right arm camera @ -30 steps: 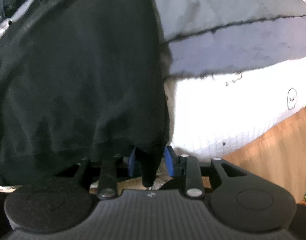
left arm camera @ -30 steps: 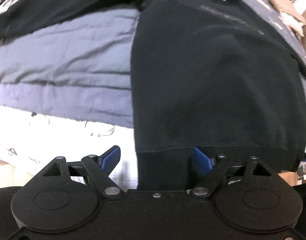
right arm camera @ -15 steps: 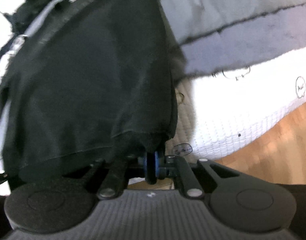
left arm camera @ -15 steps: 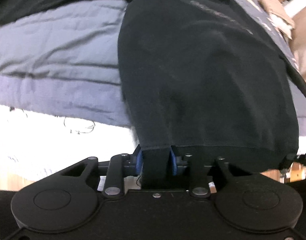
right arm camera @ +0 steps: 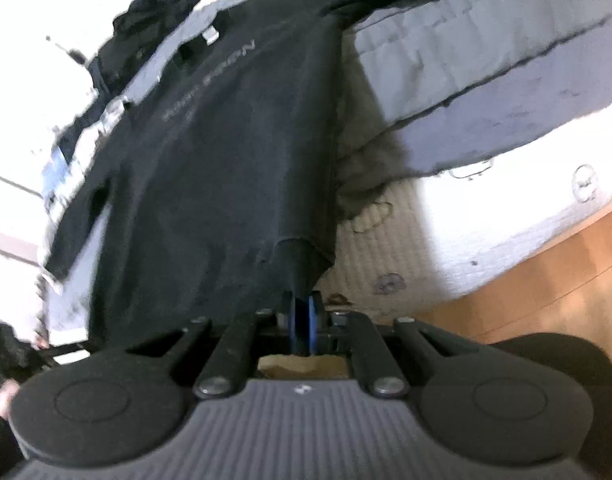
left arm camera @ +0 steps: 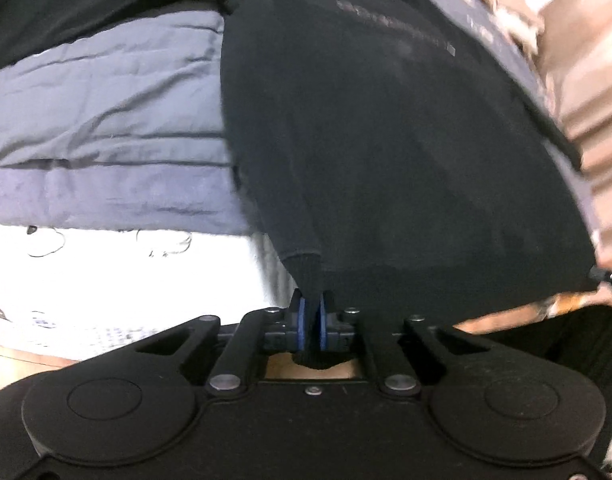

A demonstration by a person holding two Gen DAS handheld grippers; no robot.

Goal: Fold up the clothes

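Observation:
A black sweatshirt (left arm camera: 406, 128) with faint grey chest lettering lies front-up on a bed, its collar far from me. My left gripper (left arm camera: 312, 314) is shut on the left corner of its ribbed hem, which bunches between the blue pads. In the right wrist view the same sweatshirt (right arm camera: 225, 152) stretches away from me. There my right gripper (right arm camera: 302, 322) is shut on the right hem corner. The hem is lifted off the bed's edge and pulled taut. One sleeve runs off to the far left in the left wrist view.
A grey-blue duvet (left arm camera: 105, 132) covers the bed over a white quilted mattress (right arm camera: 486, 220) with small printed marks. Wooden floor (right arm camera: 546, 280) shows at the lower right. More dark clothing (right arm camera: 145, 32) lies at the far side of the bed.
Both grippers went from open to shut on the hem corners. They have since lifted and drawn the hem back toward me, so the sweatshirt's body now hangs stretched.

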